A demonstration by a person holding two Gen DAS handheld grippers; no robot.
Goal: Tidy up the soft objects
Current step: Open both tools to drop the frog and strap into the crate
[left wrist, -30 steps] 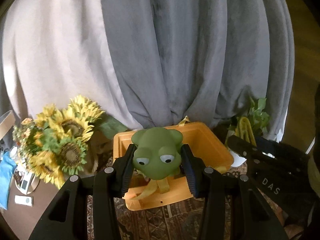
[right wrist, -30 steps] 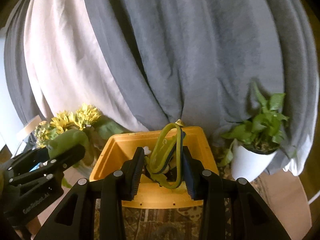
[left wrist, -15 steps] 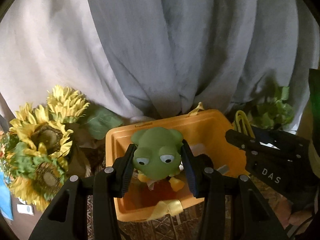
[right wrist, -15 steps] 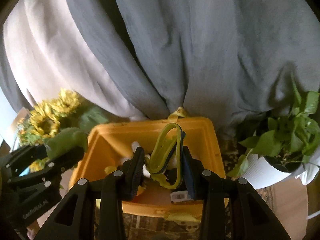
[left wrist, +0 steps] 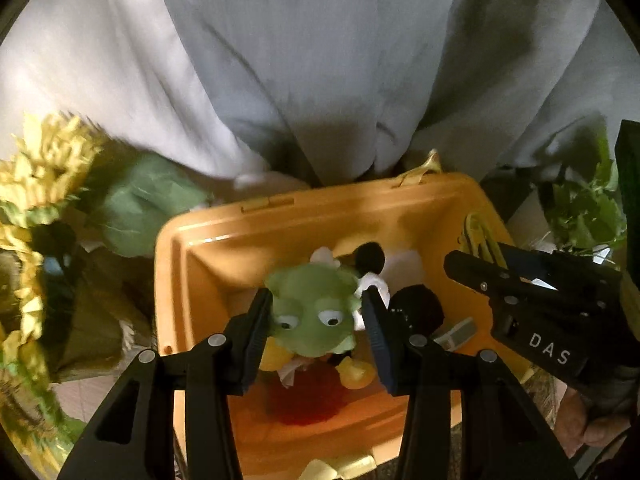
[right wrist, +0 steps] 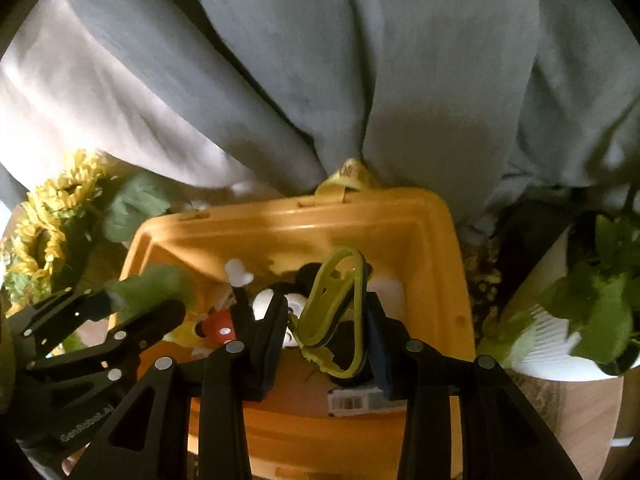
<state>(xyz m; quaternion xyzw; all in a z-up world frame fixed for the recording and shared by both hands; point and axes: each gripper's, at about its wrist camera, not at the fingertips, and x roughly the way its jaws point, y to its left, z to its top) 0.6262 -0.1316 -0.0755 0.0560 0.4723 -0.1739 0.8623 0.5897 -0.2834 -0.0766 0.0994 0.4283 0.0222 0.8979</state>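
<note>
With a mouse doll (right wrist: 248, 316) already in the orange bin (left wrist: 280, 220), the left gripper (left wrist: 316, 328), jaws easing apart around the green frog toy (left wrist: 310, 312), and the right gripper (right wrist: 328, 328), loosening on a yellow-green looped toy (right wrist: 340, 304), both hang over it, drops unfinished

Your left gripper (left wrist: 316, 320) is matte black plastic: 2 angular arms with triangular cut-outs, each carrying 2 round silver screw heads, ending in ribbed pads with a blue edge. Your right gripper (right wrist: 326, 320) has the same build. Seen from the left camera, its side shows white letters "DAS" and small rivets. From the right camera, the left one's body bears pale lettering, possibly "GenRobot.AI". Your right hand (left wrist: 588, 424) looks ungloved.
</note>
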